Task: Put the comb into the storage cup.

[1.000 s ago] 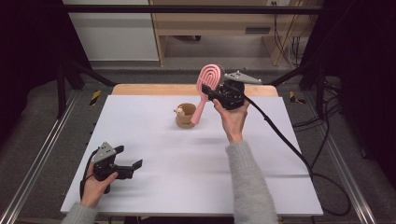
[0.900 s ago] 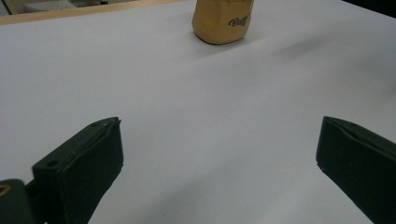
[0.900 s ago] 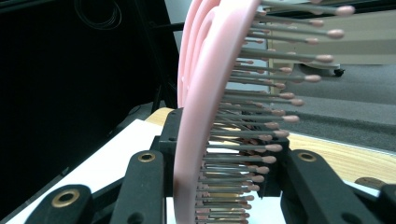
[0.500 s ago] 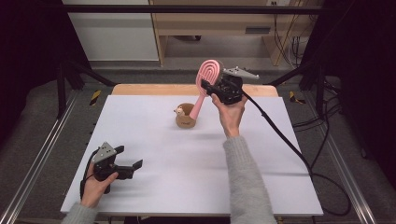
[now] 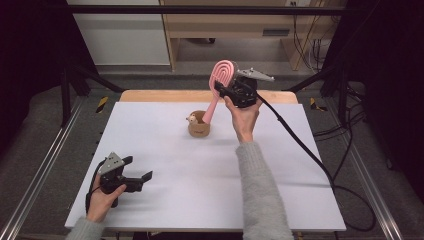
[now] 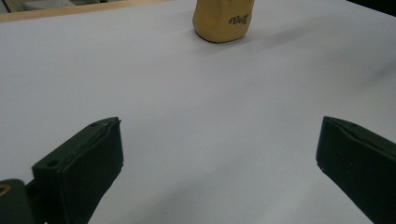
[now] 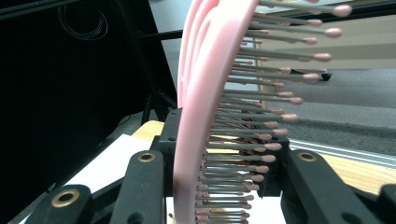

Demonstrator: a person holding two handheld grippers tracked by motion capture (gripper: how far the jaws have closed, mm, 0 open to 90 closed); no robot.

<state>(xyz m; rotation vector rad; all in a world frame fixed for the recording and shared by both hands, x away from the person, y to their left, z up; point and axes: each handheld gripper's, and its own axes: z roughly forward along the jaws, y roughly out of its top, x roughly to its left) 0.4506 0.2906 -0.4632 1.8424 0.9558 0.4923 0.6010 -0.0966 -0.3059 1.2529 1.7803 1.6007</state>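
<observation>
One pink hairbrush (image 5: pixel 220 85) is held above the far middle of the table, its handle slanting down into one small tan cup (image 5: pixel 199 125). The brush has a looped, open oval head; in the right gripper view its rows of thin grey bristles (image 7: pixel 261 116) end in pink rounded tips. The right gripper (image 5: pixel 225 91) clamps the brush just below the head, jaws closed on it from both sides. The cup stands upright on the white table (image 5: pixel 165 200) and carries a small figure on its left rim and dark lettering. The left gripper (image 5: pixel 140 178) rests near the table's near left corner, jaws spread wide with nothing between them.
</observation>
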